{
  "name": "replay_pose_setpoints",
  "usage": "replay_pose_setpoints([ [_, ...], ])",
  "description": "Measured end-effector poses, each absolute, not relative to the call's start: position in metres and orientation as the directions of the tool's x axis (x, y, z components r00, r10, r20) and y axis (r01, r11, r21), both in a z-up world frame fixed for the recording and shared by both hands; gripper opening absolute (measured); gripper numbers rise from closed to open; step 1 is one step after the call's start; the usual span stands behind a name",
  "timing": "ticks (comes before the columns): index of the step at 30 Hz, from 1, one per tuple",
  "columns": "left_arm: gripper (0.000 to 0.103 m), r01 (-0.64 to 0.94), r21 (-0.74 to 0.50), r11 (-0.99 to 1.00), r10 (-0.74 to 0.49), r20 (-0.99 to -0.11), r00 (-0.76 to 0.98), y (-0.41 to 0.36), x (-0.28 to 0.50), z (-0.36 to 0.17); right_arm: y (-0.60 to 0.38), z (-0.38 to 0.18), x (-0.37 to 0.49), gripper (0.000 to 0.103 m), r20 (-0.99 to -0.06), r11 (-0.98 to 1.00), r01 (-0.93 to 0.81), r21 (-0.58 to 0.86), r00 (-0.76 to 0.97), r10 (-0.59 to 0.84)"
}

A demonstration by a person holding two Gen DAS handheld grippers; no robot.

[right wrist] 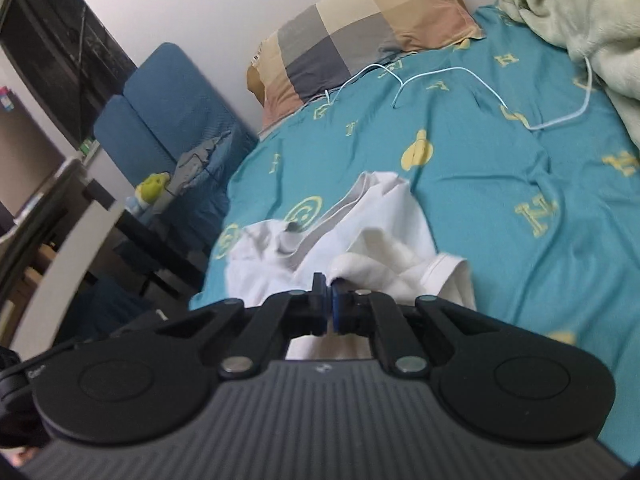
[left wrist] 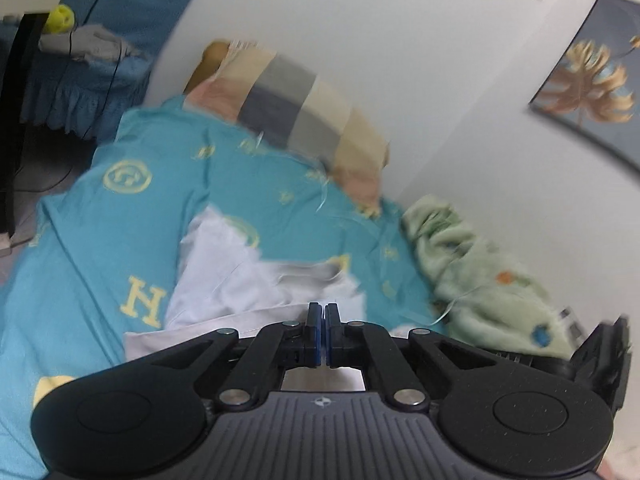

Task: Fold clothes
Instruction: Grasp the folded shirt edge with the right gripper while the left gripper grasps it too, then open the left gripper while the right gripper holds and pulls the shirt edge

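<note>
yellow "h" and "n" letters (large, serifed) on teal bedsheet (right wrist: 500, 168)

Checked pillow (right wrist: 360, 36) against white wall (left wrist: 380, 20), green fleece blanket (right wrist: 580, 12), teal patterned sheet (right wrist: 500, 168), blue chair (right wrist: 168, 108)

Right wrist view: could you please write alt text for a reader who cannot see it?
The right claw is shut on a fold of a white T-shirt lying crumpled on a teal bedsheet with yellow letters. Behind are a checked pillow, a thin white cable and a pale green blanket.
</note>
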State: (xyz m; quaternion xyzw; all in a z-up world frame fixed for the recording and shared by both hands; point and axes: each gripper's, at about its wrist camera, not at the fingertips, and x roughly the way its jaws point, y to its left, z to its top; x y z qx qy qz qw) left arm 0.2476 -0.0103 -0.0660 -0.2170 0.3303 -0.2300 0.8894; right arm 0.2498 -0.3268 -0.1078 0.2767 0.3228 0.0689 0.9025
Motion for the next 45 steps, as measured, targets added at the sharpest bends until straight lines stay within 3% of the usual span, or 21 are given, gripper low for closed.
replay_pose_setpoints([
  [5,0.002,0.197,-0.518,0.832,-0.519,-0.601,0.608,-0.019,0.267,-0.117,-0.32,-0.151,0.275,0.005,-0.621,0.873,0.074,0.481,0.732,0.28],
  [8,0.003,0.216,-0.503,0.837,-0.521,-0.611,0.596,-0.019,0.263,-0.121,-0.31,-0.153,0.273,0.006,-0.64,0.901,0.054,0.43,0.722,0.262],
  [10,0.012,0.232,-0.49,0.84,-0.521,-0.611,0.595,-0.021,0.259,-0.115,-0.312,-0.146,0.267,0.007,-0.622,0.889,0.048,0.455,0.732,0.279],
  [12,0.031,0.234,-0.487,0.841,-0.52,-0.61,0.598,-0.022,0.253,-0.109,-0.313,-0.139,0.261,0.007,-0.603,0.877,0.041,0.479,0.742,0.295],
  [18,0.053,0.26,-0.426,0.867,-0.488,-0.616,0.619,-0.021,0.214,-0.084,-0.321,-0.112,0.229,0.008,-0.535,0.832,0.034,0.553,0.78,0.324],
  [22,0.064,0.255,-0.397,0.882,-0.463,-0.628,0.626,-0.014,0.182,-0.072,-0.324,-0.1,0.204,0.009,-0.538,0.829,0.046,0.557,0.78,0.319],
  [34,0.072,0.23,-0.326,0.917,-0.398,-0.697,0.597,-0.015,0.123,-0.071,-0.327,-0.097,0.147,0.01,-0.62,0.846,0.126,0.519,0.736,0.271],
  [36,0.075,0.237,-0.306,0.922,-0.387,-0.709,0.59,-0.019,0.122,-0.075,-0.332,-0.1,0.145,0.019,-0.631,0.836,0.158,0.526,0.732,0.259],
  [38,0.076,0.246,-0.292,0.924,-0.381,-0.723,0.577,-0.023,0.125,-0.082,-0.339,-0.106,0.144,0.056,-0.638,0.82,0.199,0.536,0.732,0.24],
  [45,0.075,0.256,-0.307,0.917,-0.398,-0.757,0.518,-0.027,0.134,-0.102,-0.361,-0.132,0.147,0.056,-0.631,0.723,0.298,0.624,0.738,0.24],
])
